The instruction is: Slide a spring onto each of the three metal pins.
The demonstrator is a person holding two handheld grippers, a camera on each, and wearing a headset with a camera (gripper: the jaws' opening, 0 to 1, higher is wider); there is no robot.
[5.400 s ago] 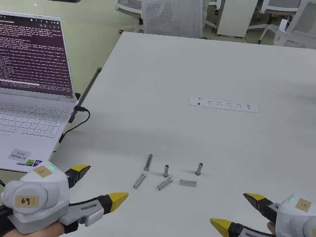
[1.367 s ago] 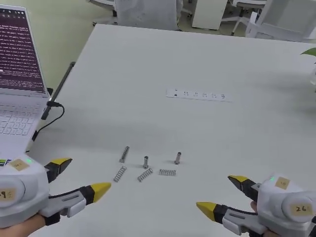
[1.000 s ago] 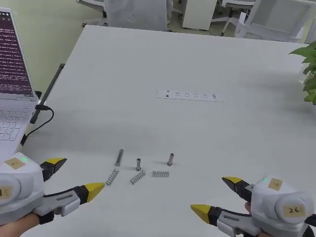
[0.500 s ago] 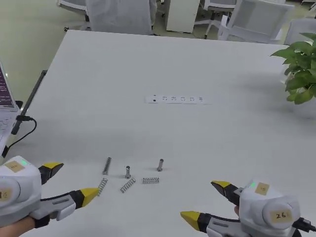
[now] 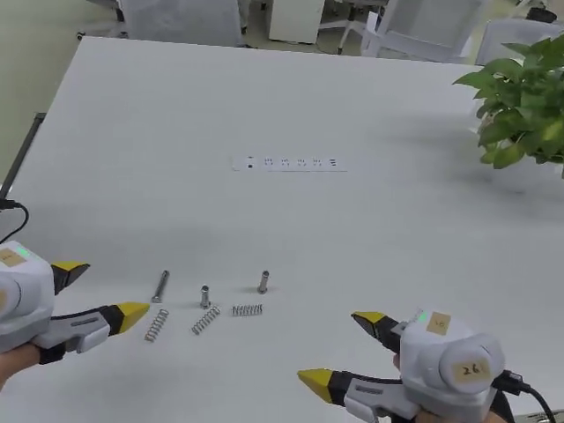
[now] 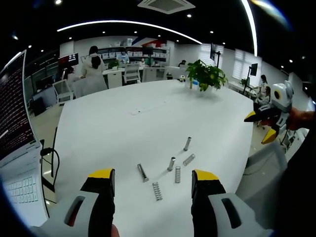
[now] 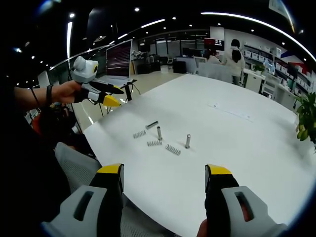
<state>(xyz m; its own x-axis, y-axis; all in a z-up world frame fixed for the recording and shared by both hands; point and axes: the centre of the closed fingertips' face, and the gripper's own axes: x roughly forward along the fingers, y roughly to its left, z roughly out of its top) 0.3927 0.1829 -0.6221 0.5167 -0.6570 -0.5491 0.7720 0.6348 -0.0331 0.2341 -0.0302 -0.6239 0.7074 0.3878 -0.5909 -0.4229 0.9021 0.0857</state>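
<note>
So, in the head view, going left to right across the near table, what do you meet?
left gripper → lying pin → middle upright pin → right upright pin → right gripper → potted plant

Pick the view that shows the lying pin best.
Left gripper view: the lying pin sits nearest that camera, full length clear. Head view shows the pin nearly as well; right gripper view shows the pin smallest.

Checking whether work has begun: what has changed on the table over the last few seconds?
The camera swung right. The left gripper edged slightly nearer the leftmost spring; nothing was taken hold of. The pins and other springs stayed put; the right gripper stayed open and empty.
</note>
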